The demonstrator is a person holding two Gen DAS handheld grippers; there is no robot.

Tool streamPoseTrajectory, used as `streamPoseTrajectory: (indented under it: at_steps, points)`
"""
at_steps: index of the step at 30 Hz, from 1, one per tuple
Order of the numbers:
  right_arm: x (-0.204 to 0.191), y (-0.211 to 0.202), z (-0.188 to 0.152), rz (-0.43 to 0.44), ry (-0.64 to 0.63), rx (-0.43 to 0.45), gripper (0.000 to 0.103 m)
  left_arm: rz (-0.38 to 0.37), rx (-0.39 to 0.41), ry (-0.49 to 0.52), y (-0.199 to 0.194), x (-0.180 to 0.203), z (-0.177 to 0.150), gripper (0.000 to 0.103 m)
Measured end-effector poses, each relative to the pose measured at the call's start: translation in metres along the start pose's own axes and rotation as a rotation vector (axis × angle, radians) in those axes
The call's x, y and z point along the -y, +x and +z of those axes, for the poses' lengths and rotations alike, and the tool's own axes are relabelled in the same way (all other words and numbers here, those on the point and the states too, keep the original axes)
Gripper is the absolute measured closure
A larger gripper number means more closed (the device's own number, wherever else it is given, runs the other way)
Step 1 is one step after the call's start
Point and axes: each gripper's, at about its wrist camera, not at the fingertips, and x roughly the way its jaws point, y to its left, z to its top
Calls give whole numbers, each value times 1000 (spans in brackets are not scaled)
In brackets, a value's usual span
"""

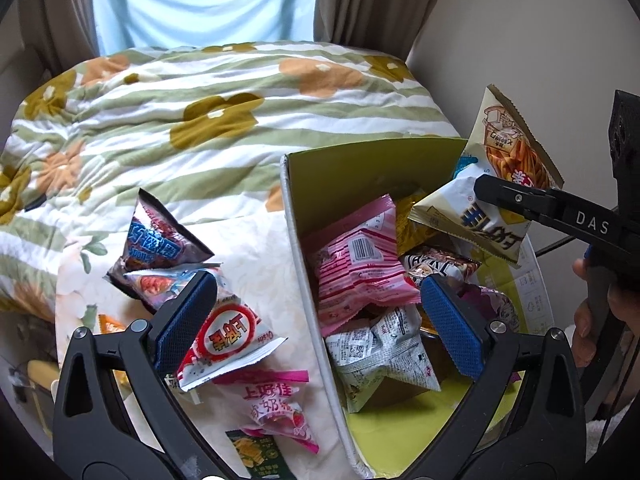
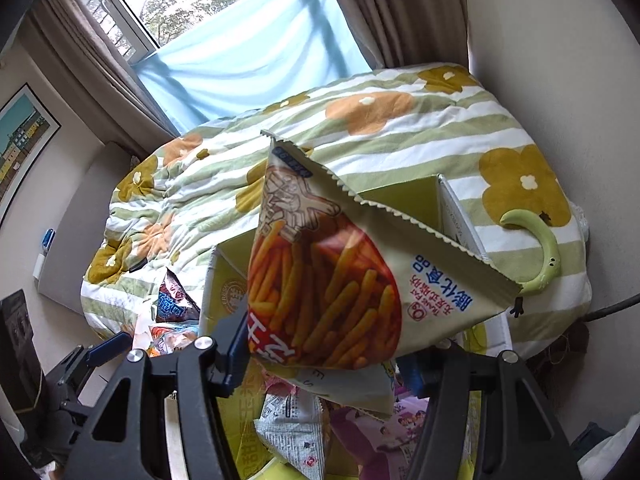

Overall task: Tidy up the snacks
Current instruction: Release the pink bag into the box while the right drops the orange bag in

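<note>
My left gripper (image 1: 320,316) stands wide open and holds nothing, straddling the left wall of a cardboard box (image 1: 304,264) with a yellow-green inside. In the box lie a pink bag (image 1: 360,264), a white-grey bag (image 1: 380,356) and several others. On the cloth to its left lie a dark purple bag (image 1: 160,248), a red-white bag (image 1: 228,336), a pink strawberry bag (image 1: 276,404) and a green pack (image 1: 256,456). My right gripper (image 2: 324,356) is shut on a cream bag of fry sticks (image 2: 320,272), held above the box's right side (image 1: 508,152).
A flowered, green-striped quilt (image 1: 200,112) covers the bed behind the box. Brown curtains (image 1: 360,0) and a pale blue blind (image 1: 200,0) hang at the back. A green curved plush (image 2: 548,248) lies on the quilt at the right. A hand (image 1: 588,320) grips the right handle.
</note>
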Motion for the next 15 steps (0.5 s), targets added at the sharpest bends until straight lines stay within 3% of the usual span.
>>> streamPoseTrajectory:
  at_steps: [1, 2, 3, 5, 9, 15]
  points:
    - [3, 3, 1, -1, 10, 1, 45, -3, -4, -4, 2, 0, 0, 2]
    - [5, 6, 2, -4, 22, 10, 38, -5, -6, -6, 3, 0, 0, 2]
    - [8, 7, 2, -2, 34, 23, 21, -6, -7, -7, 4, 0, 0, 2]
    - [13, 3, 0, -13, 59, 62, 0, -2, -8, 0, 5, 2, -1, 2]
    - [17, -11, -10, -16, 66, 127, 0, 9, -7, 17, 5, 5, -3, 2]
    - [11, -20, -23, -68, -12, 102, 0, 11, -1, 23, 0, 9, -7, 2]
